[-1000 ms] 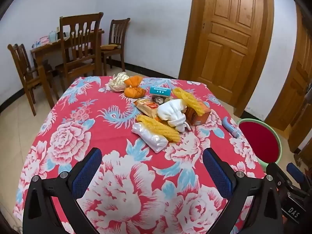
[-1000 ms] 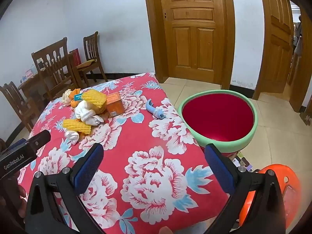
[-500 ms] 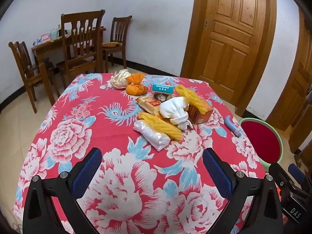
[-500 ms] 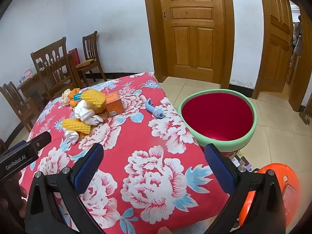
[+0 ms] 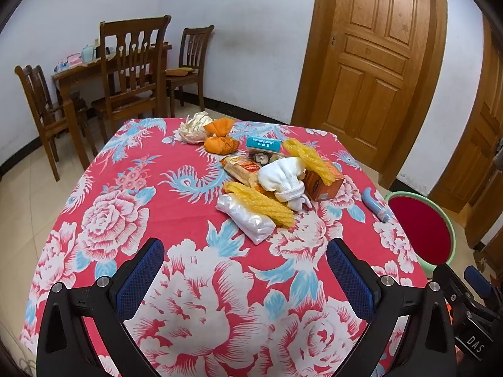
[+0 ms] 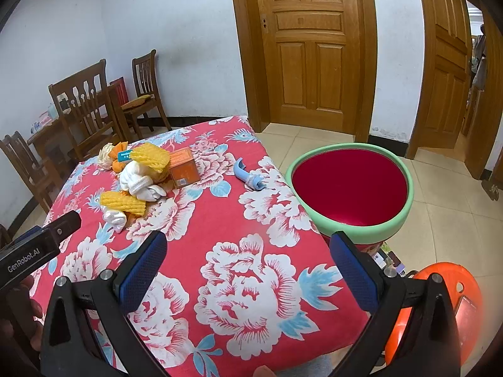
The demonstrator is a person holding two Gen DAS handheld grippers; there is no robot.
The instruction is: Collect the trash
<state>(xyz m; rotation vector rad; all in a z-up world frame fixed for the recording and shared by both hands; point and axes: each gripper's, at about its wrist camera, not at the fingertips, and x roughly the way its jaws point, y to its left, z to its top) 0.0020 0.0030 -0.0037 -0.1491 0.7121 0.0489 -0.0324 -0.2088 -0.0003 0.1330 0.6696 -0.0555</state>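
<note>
Floral-clothed surface (image 5: 132, 220) holds the trash pile (image 5: 270, 182) untouched as both grippers, left gripper (image 5: 245, 275) and right gripper (image 6: 248, 264), edge nearer, jaws wide and empty, red bin (image 6: 349, 185) waiting alongside.

Two yellow foam nets (image 5: 262, 202), one orange box (image 5: 323, 182), one bin (image 6: 349, 188), three chairs (image 5: 132, 69)

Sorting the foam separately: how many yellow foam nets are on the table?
2. One yellow foam net leans on the orange box; the other lies across the white plastic bag. More may be hidden in the pile.
</note>
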